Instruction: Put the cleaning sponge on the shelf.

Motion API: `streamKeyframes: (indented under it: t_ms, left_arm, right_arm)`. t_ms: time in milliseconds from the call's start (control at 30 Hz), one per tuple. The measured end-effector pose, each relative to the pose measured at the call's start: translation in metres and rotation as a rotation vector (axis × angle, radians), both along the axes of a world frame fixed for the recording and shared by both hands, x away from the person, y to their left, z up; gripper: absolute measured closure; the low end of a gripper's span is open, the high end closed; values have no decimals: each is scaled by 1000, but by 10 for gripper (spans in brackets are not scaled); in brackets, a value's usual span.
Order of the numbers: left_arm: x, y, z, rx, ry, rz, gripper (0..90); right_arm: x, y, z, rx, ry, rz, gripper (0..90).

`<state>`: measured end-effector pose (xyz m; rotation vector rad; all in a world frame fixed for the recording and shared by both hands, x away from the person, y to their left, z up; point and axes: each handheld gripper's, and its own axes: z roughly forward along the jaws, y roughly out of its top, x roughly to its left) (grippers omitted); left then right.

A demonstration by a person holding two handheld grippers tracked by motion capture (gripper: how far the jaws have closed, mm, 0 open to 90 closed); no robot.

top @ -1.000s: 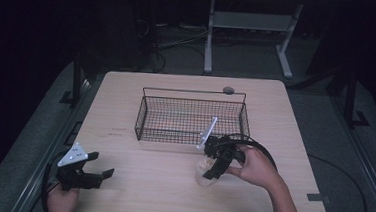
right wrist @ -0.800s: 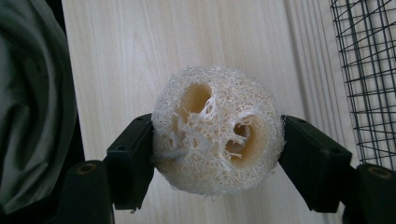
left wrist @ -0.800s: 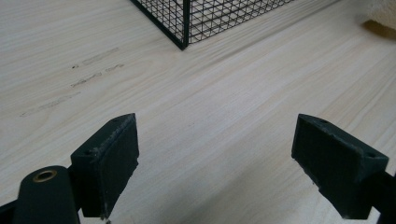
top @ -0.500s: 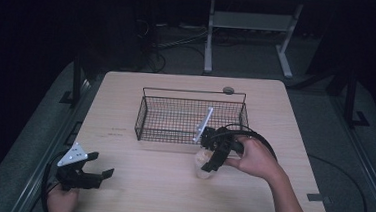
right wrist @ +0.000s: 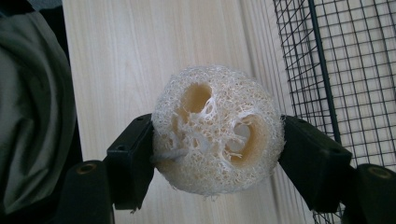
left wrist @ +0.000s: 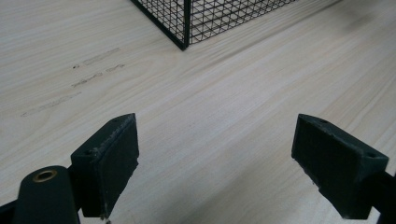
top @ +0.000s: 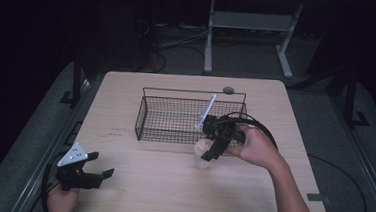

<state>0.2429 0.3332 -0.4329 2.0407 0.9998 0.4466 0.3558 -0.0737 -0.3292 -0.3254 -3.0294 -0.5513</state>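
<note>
A pale round loofah sponge (right wrist: 217, 128) with hollow chambers sits squeezed between the jaws of my right gripper (right wrist: 217, 154), lifted above the wooden table. In the high view the right gripper (top: 212, 149) holds the loofah (top: 201, 148) just in front of the black wire basket (top: 147, 117), near its front right corner. My left gripper (top: 102, 173) rests low at the table's front left, open and holding nothing; its own view shows my left gripper (left wrist: 215, 163) with wide-spread pads over bare wood, a basket corner (left wrist: 186, 28) farther off.
The basket's wire wall (right wrist: 345, 70) stands close on the right of the loofah. A thin pale rod (top: 206, 111) leans inside the basket. A small round grommet (top: 228, 90) sits at the table's far edge. Dark fabric (right wrist: 32, 107) hangs beside the table edge.
The right gripper has lifted the loofah and carried it slightly left and toward the basket's front wall. The left gripper has stayed where it was.
</note>
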Motion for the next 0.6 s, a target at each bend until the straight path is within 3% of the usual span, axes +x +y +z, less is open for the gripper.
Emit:
streamKeyframes:
  t_ms: [333,600]
  left_arm:
    - [0,0,0,-3,1,2,137]
    - [0,1,0,-7,2,2,137]
  right_arm:
    - [12,2,19,29,-13,-9,298]
    - [25,4,27,19,-18,-30,298]
